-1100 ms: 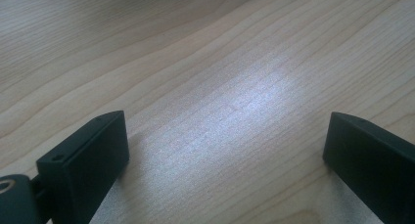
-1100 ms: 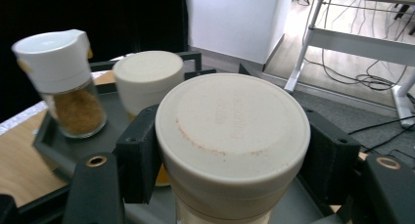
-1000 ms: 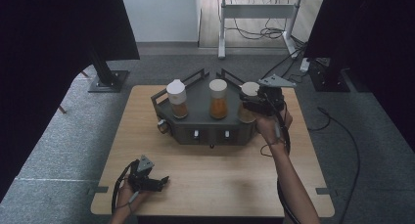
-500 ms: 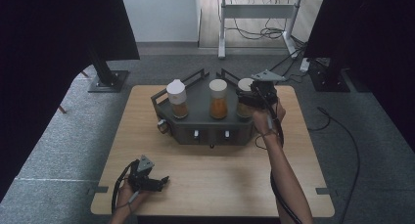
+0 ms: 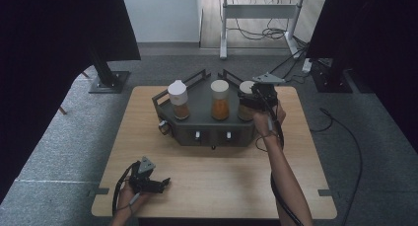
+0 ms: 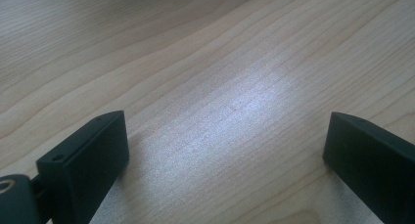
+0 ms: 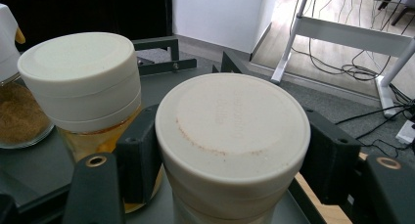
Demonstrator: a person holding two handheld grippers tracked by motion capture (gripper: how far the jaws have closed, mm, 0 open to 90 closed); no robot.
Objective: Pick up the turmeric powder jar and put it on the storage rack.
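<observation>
Since a second ago, the right gripper (image 5: 252, 100) has been brought a little left and down, and its jaws are now clamped on the white-lidded spice jar (image 7: 232, 136) at the right end of the dark rack (image 5: 197, 120), so a lift seems ready. Brownish powder is seen under the jar's broad round lid, while the left gripper (image 5: 156, 182) rests open and empty on the wooden table (image 5: 222, 181), near left.

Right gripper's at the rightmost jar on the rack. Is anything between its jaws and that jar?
Nothing visible. The right gripper has its jaws against both sides of the rightmost jar, at the white lid. The middle jar stands close on one side, but outside the jaws.
</observation>
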